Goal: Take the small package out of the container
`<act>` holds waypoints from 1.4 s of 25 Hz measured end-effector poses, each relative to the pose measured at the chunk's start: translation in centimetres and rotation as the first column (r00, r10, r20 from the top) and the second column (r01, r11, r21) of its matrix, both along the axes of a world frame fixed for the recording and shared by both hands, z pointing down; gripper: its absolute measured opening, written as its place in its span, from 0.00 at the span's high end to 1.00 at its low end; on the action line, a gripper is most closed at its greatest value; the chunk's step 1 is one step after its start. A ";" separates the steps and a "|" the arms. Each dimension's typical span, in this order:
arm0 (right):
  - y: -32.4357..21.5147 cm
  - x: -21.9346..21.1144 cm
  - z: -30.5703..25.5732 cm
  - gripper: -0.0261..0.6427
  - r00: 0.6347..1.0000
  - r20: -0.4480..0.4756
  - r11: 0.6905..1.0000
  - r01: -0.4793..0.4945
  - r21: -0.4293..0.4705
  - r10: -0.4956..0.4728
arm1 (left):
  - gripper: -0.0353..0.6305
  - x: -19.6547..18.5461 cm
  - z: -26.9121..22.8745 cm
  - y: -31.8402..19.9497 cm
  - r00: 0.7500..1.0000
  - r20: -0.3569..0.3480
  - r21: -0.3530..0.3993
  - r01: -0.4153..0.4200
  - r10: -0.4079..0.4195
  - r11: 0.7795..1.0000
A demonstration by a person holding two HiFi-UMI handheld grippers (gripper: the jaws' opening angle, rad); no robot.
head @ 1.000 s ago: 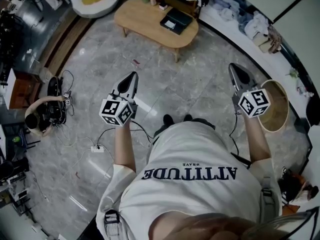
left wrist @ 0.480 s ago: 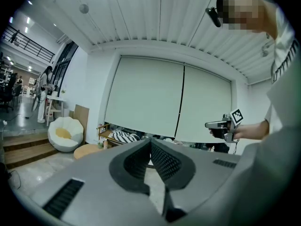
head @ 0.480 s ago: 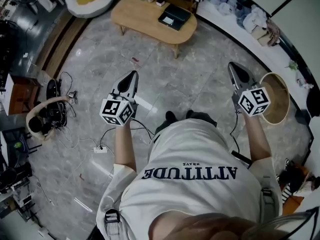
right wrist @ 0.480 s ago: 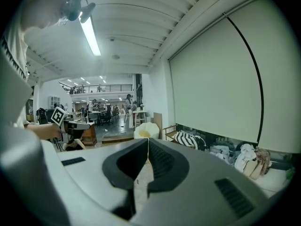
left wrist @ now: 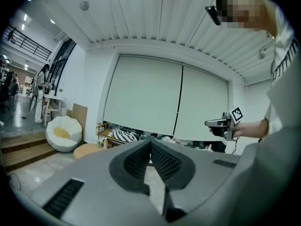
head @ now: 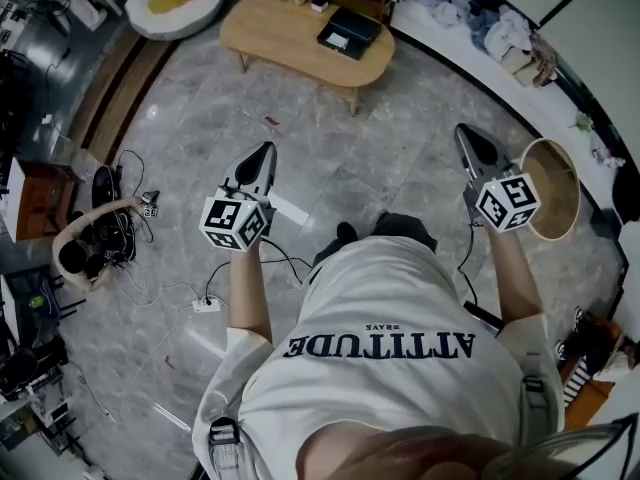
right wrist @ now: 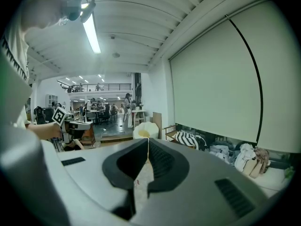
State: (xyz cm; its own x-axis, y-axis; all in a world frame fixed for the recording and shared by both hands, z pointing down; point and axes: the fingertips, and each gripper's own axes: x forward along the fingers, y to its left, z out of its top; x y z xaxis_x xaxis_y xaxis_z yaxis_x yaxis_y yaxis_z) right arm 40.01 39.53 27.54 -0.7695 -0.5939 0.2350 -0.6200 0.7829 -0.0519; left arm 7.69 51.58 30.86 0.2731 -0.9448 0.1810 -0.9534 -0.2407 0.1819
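**Grey marble underfoot, both grippers shut and empty, container not yet reached**

Position: the person stands on the marble floor (head: 380, 158) with both arms held forward at about the same height, and the grippers point ahead and slightly down. This reads as a carrying posture for an approach, not a reach.

Left gripper (head: 264, 156): in its own view the ribbed pads meet at the tip and nothing lies between them. It is closed on nothing.

Right gripper (head: 468, 136): its own view shows the same, with the jaws together and nothing held.

Task item: a dark tray (head: 350, 34) sits on the wooden table (head: 290, 38) well ahead of both grippers. It holds a pale patch that may be the small package, but it is too small to confirm. A woven basket (head: 556, 196) stands on the floor just beside the right gripper. Its interior appears bare from above, so I judge the tray to be the more likely container, though this is not certain.

Assessment: the task has not started. Neither gripper is near the table. The closed jaws suit travel, since nothing can catch in them. Whichever gripper makes the pick needs to open before it descends into the container.
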 end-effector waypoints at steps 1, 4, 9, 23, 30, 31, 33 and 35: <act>0.1 -0.3 0.0 0.93 1.000 -0.002 1.000 0.000 0.000 0.000 | 0.91 -0.3 0.0 0.1 1.000 -0.003 0.000 0.000 0.000 1.000; -0.2 -0.8 -0.3 0.93 1.000 -0.008 1.000 0.001 0.003 -0.001 | 0.91 -0.8 0.0 -0.2 1.000 -0.008 0.001 0.000 0.000 1.000; -1.0 -1.5 -0.3 0.93 1.000 -0.010 1.000 0.004 -0.001 -0.004 | 0.91 -1.4 0.0 -1.2 1.000 -0.009 -0.004 0.000 0.000 1.000; -8.7 -3.1 1.1 0.93 0.999 0.005 0.999 0.038 -0.031 -0.038 | 0.91 -2.3 0.9 -7.9 1.000 0.010 -0.036 0.025 -0.025 0.999; -15.2 -3.9 1.7 0.93 0.998 0.012 0.997 0.066 -0.046 -0.065 | 0.91 -2.6 1.1 -13.4 0.999 0.023 -0.046 0.045 -0.044 0.998; -16.3 -4.0 1.8 0.93 0.998 0.014 0.996 0.069 -0.048 -0.068 | 0.91 -2.5 1.1 -14.3 0.999 0.024 -0.046 0.047 -0.046 0.998; -18.4 -4.2 1.7 0.93 0.997 0.018 0.996 0.079 -0.050 -0.078 | 0.91 -2.3 0.9 -16.1 0.998 0.027 -0.044 0.049 -0.047 0.998; -20.3 -4.5 1.7 0.93 0.996 0.019 0.995 0.091 -0.052 -0.090 | 0.91 -2.2 0.6 -17.9 0.998 0.033 -0.041 0.050 -0.049 0.998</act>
